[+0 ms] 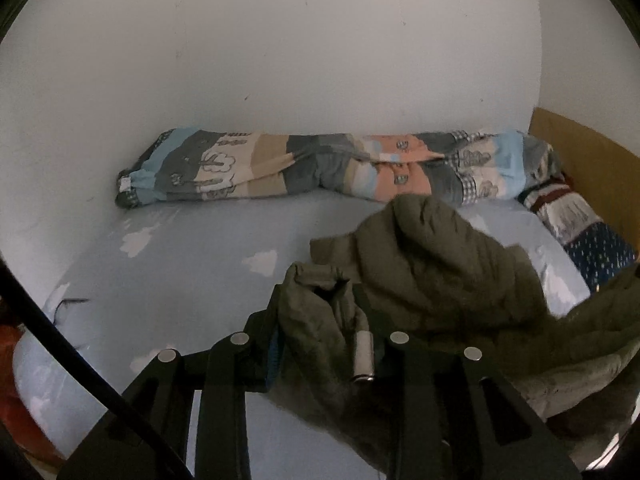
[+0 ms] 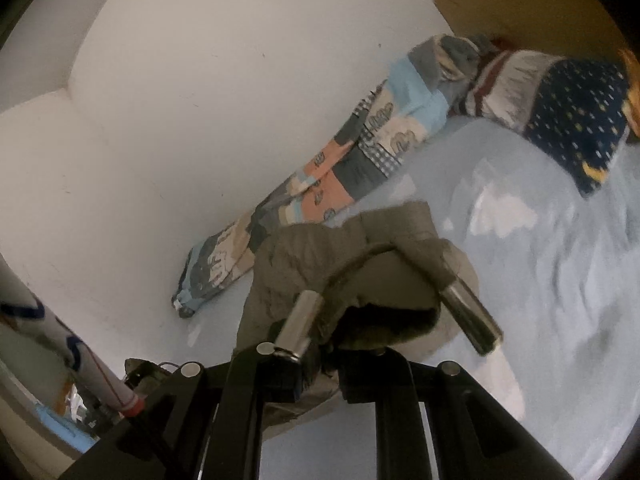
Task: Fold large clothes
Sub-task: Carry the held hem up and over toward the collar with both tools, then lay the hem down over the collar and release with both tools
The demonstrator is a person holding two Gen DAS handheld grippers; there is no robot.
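Garment: an olive-green padded coat (image 1: 424, 272) of soft quilted fabric was gathered up over the pale blue cloud-printed bedsheet (image 1: 192, 264), one part in each gripper.
Left gripper (image 1: 320, 312): its black jaws were clenched on a bunched fold of the coat, cloth filling the gap between them; a small silver metal cord end (image 1: 363, 356) lay against the fabric just at 5 o'clock of the grip.
Right gripper (image 2: 320, 344): its black jaws were nearly together, pinching the coat's dark-lined edge (image 2: 384, 320); the pads themselves were hidden by cloth.
Cord: a grey-green drawstring (image 2: 360, 256) arched over that edge, one silver metal tip (image 2: 300, 320) resting at the jaws, the other (image 2: 472, 320) out at 3 o'clock.
Coat's spread: in the left wrist view the bulk of the coat rose toward 1 o'clock and trailed off at 4 o'clock.
Bed's far side: a long rolled patchwork quilt (image 1: 320, 164) in blue, grey, beige and peach lay at 12 o'clock along the white wall (image 1: 280, 48).
Corner: a navy speckled pillow (image 2: 576, 120) sat at 2 o'clock, touching the quilt's end.
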